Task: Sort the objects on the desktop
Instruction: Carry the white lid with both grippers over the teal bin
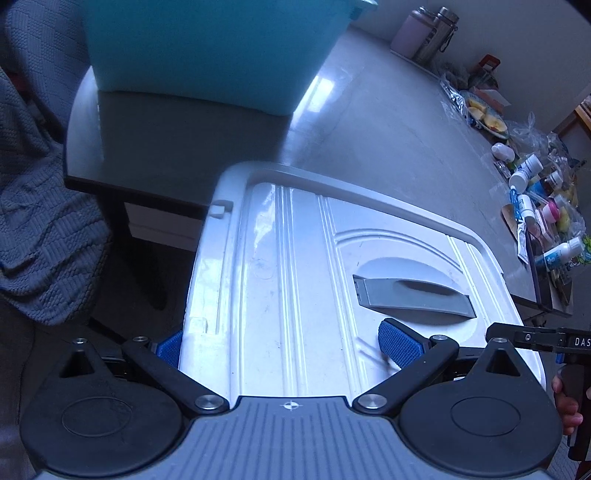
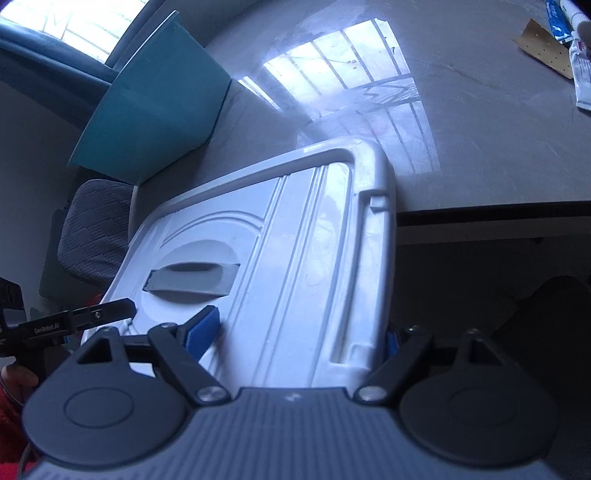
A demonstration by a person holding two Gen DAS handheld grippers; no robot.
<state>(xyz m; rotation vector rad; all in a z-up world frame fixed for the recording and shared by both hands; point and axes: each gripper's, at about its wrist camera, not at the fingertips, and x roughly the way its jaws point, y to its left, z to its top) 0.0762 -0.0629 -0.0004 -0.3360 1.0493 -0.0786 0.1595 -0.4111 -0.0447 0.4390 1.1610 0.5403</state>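
Note:
A white plastic box lid (image 1: 295, 273) with a grey handle (image 1: 413, 293) is held above the near table edge. My left gripper (image 1: 284, 343) is shut on the lid's left side, one blue pad under the rim, one on top. My right gripper (image 2: 299, 332) is shut on the lid (image 2: 295, 258) at its other side; its blue fingertips (image 2: 203, 328) grip the top. Each gripper shows at the edge of the other's view. A teal bin (image 1: 207, 51) stands at the table's far left.
The grey table (image 1: 388, 122) carries a pile of bottles, tubes and bags (image 1: 539, 192) at the right, and flasks (image 1: 436, 33) at the back. A tube and a brown card (image 2: 554, 51) lie at upper right. A grey knitted chair (image 1: 40, 206) stands left.

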